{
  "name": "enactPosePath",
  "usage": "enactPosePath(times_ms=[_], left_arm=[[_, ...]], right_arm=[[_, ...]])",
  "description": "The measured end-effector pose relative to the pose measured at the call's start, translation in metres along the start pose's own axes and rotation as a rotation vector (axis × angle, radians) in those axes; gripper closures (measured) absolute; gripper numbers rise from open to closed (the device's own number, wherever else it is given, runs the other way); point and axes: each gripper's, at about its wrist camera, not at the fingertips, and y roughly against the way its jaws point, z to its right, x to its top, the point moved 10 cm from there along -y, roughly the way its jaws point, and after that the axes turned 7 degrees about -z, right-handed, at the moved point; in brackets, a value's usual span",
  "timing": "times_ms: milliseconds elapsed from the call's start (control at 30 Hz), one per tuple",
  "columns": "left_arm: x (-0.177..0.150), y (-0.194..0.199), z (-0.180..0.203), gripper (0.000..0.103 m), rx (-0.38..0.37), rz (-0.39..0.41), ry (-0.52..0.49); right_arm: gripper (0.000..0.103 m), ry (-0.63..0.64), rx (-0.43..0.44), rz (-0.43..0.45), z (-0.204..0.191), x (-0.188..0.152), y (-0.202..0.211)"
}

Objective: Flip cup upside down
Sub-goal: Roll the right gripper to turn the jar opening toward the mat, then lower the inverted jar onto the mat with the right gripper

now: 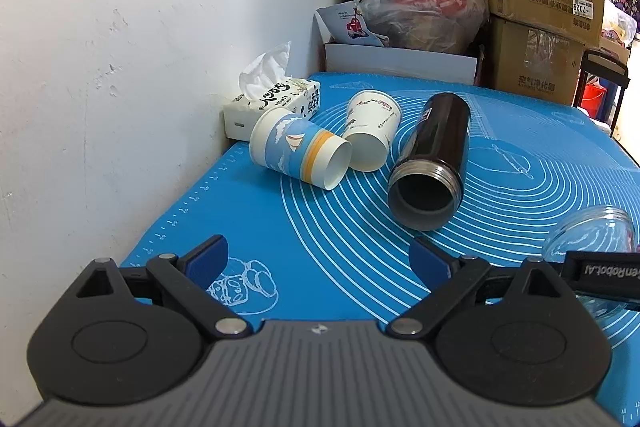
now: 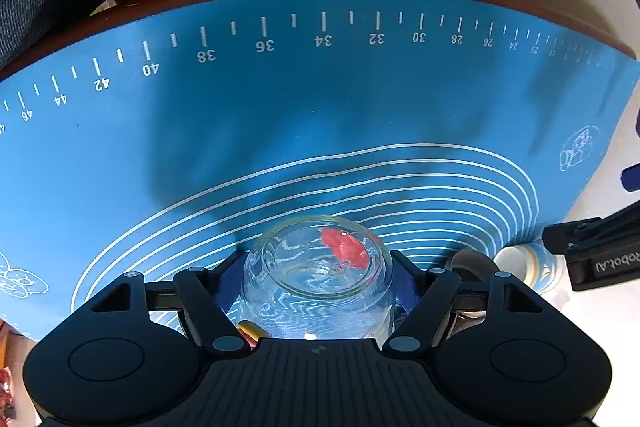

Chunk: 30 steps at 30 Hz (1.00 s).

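Blue baking mat [image 1: 280,227] covers the surface, white wall on the left, boxes and bags piled at the far end. I've got my right gripper [image 2: 318,279] clamped on the glass cup [image 2: 320,267] — its blue fingers [image 2: 402,287] press both sides, and the cup's thick base faces away from me toward the near edge of the mat, a red patch showing through the glass. From the left wrist view that same cup [image 1: 592,231] sits at the far right, beside my right gripper's black arm. My left gripper [image 1: 318,259] hovers over the mat with fingers [image 1: 208,257] spread wide, nothing between them. Ahead of it lie three things on their sides — a blue-banded paper cup [image 1: 298,151], a white paper cup [image 1: 372,131] touching it, and a dark flask [image 1: 432,159], mouth toward me. Tissue box [image 1: 272,107] sits against the wall.
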Motion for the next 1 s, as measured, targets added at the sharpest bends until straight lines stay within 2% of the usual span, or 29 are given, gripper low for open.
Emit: enactPosePath(times_ms=[100, 233, 467, 733, 867, 1000], left_arm=[[0.0, -0.001, 0.002, 0.007, -0.003, -0.005, 0.0], [0.001, 0.001, 0.006, 0.007, -0.008, -0.003, -0.007], [0.001, 0.004, 0.015, 0.007, -0.015, -0.001, -0.021], [0.002, 0.006, 0.025, 0.007, -0.021, -0.001, -0.043], [0.003, 0.005, 0.031, 0.007, -0.021, -0.003, -0.048], [0.003, 0.002, 0.041, 0.007, -0.025, -0.009, -0.058]], right_arm=[[0.03, -0.079, 0.014, 0.007, 0.003, -0.001, 0.007], [0.03, -0.197, -0.017, 0.008, 0.014, -0.009, 0.013], [0.03, -0.547, -0.036, 0.019, 0.041, -0.031, 0.021], [0.031, -1.118, -0.049, 0.066, 0.067, -0.083, 0.018], [0.031, -1.458, -0.026, 0.097, 0.064, -0.113, 0.009], [0.031, -1.807, -0.006, 0.142, 0.044, -0.136, 0.004]])
